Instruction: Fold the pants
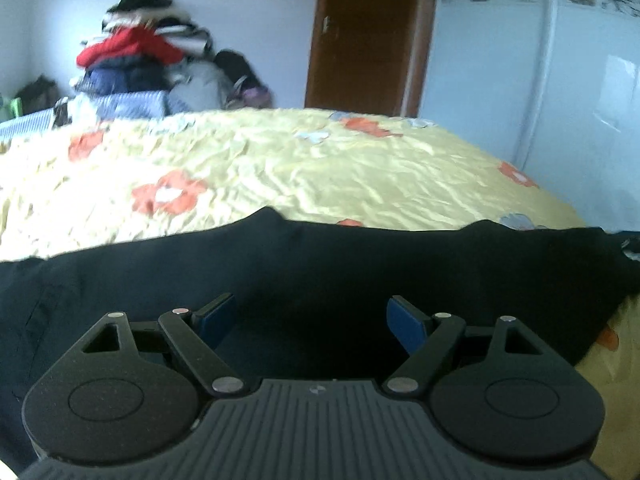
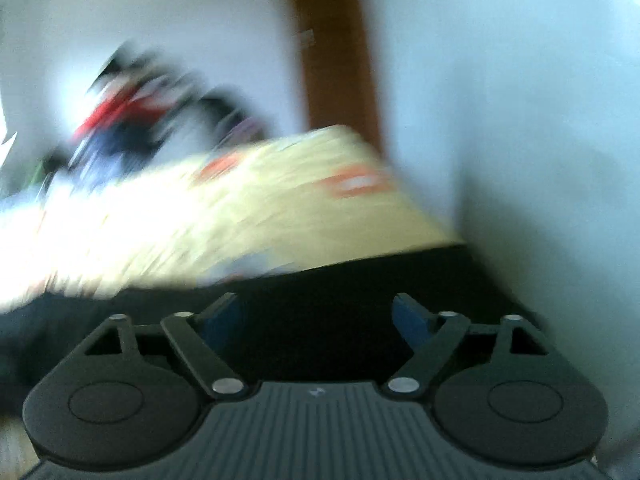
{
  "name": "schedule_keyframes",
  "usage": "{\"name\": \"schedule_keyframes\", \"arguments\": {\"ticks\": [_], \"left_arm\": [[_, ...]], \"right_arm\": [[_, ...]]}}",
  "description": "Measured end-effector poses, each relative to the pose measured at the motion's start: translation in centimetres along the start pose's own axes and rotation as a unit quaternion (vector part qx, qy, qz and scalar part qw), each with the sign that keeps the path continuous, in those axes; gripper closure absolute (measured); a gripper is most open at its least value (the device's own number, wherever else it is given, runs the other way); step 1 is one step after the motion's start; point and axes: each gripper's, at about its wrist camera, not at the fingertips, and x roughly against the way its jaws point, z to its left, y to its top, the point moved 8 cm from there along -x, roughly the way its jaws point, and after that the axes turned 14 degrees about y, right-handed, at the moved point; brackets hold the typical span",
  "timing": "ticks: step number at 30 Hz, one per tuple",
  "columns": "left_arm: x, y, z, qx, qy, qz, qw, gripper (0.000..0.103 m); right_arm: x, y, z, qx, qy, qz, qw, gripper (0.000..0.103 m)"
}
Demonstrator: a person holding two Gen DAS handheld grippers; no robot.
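Observation:
Black pants (image 1: 320, 264) lie spread across the near part of a bed, their far edge wavy against the yellow cover. My left gripper (image 1: 311, 320) hovers over the dark cloth with its blue-padded fingers (image 1: 404, 322) wide apart and nothing between them. In the right wrist view, which is heavily blurred, the same black pants (image 2: 320, 292) fill the band below the bed cover. My right gripper (image 2: 318, 318) stands open above them, its pads (image 2: 222, 320) apart and bare.
A yellow bedspread with orange flowers (image 1: 280, 168) covers the bed. A heap of clothes and bags (image 1: 148, 60) is stacked beyond its far left corner. A brown door (image 1: 364, 36) and a white wardrobe (image 1: 560, 80) stand behind the bed.

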Motion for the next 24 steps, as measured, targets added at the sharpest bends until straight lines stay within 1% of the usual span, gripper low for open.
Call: {"name": "schedule_keyframes", "arguments": {"ticks": [1,3,4,5,6,7,8,9,10,11,12,13,14,15,17,18,19,20,21,22,23,24], "left_arm": [[-0.2,0.1,0.2,-0.002,0.005,0.003,1.0,0.018],[-0.8,0.4,0.6,-0.012,0.023,0.004,0.9997,0.018],[-1.1,0.4,0.8,-0.016,0.033,0.002,0.9993,0.014],[-1.6,0.5,1.1,-0.021,0.046,0.0,0.9987,0.012],[-2.1,0.6,1.3,-0.027,0.059,-0.001,0.9979,0.01],[-2.6,0.7,1.5,-0.035,0.077,-0.003,0.9964,0.01],[-3.2,0.7,1.4,-0.043,0.092,-0.005,0.9948,0.01],[-3.7,0.8,1.5,-0.052,0.103,-0.006,0.9933,0.01],[-4.3,0.9,1.5,-0.064,0.115,-0.003,0.9913,0.01],[-4.6,0.9,1.6,-0.071,0.123,-0.002,0.9898,0.009],[-5.0,0.7,1.7,-0.077,0.129,-0.003,0.9887,0.008],[-5.2,0.4,1.8,-0.079,0.13,-0.004,0.9883,0.005],[-5.5,0.0,2.0,-0.073,0.127,-0.003,0.9892,0.005],[-5.6,-0.2,2.2,-0.061,0.12,-0.002,0.9908,0.005],[-5.7,-0.2,2.9,-0.034,0.099,0.012,0.9944,0.005],[-5.7,-0.1,3.2,-0.022,0.093,0.026,0.9951,0.008],[-5.3,0.1,3.4,-0.01,0.088,0.034,0.9955,0.008],[-4.7,0.5,3.2,0.0,0.074,0.032,0.9968,0.007],[-4.3,1.0,2.9,0.005,0.056,0.027,0.9981,0.006],[-3.9,1.5,2.4,0.004,0.037,0.025,0.999,0.006],[-3.7,1.9,1.5,-0.005,0.016,0.026,0.9995,0.006],[-3.6,2.3,0.7,-0.014,-0.004,0.026,0.9996,0.006]], "right_arm": [[-1.6,0.5,2.1,0.038,0.011,0.013,0.999,0.017],[-4.6,1.3,6.2,0.089,0.049,0.034,0.994,0.017],[-5.7,1.9,8.0,0.102,0.07,0.036,0.992,0.017],[-6.0,2.0,9.8,0.114,0.093,0.036,0.988,0.017],[-6.9,2.6,11.6,0.129,0.12,0.038,0.984,0.017],[-7.6,2.9,13.5,0.153,0.144,0.041,0.977,0.017],[-8.0,2.8,15.4,0.19,0.162,0.049,0.967,0.017],[-8.6,2.6,16.8,0.234,0.171,0.066,0.955,0.016],[-9.7,2.1,18.0,0.29,0.16,0.091,0.939,0.015],[-10.7,1.5,18.7,0.344,0.125,0.117,0.923,0.009],[-11.9,0.7,18.7,0.398,0.077,0.145,0.903,0.006],[-12.8,-0.1,18.5,0.443,0.037,0.162,0.881,0.003],[-13.0,-0.6,18.0,0.462,0.015,0.158,0.872,0.0],[-12.7,-0.4,17.8,0.448,0.018,0.138,0.883,0.0],[-11.4,0.3,16.6,0.357,0.046,0.113,0.926,0.0],[-11.0,0.7,15.9,0.306,0.057,0.094,0.946,0.0],[-10.2,0.7,15.3,0.263,0.063,0.082,0.959,0.0],[-9.6,0.3,14.7,0.231,0.069,0.078,0.967,0.0],[-8.8,-0.5,14.3,0.214,0.073,0.076,0.971,0.0],[-8.6,-1.3,13.8,0.204,0.075,0.083,0.972,0.0],[-8.6,-2.4,13.5,0.205,0.075,0.103,0.97,0.0],[-8.1,-3.2,13.2,0.209,0.076,0.108,0.969,0.0]]}}
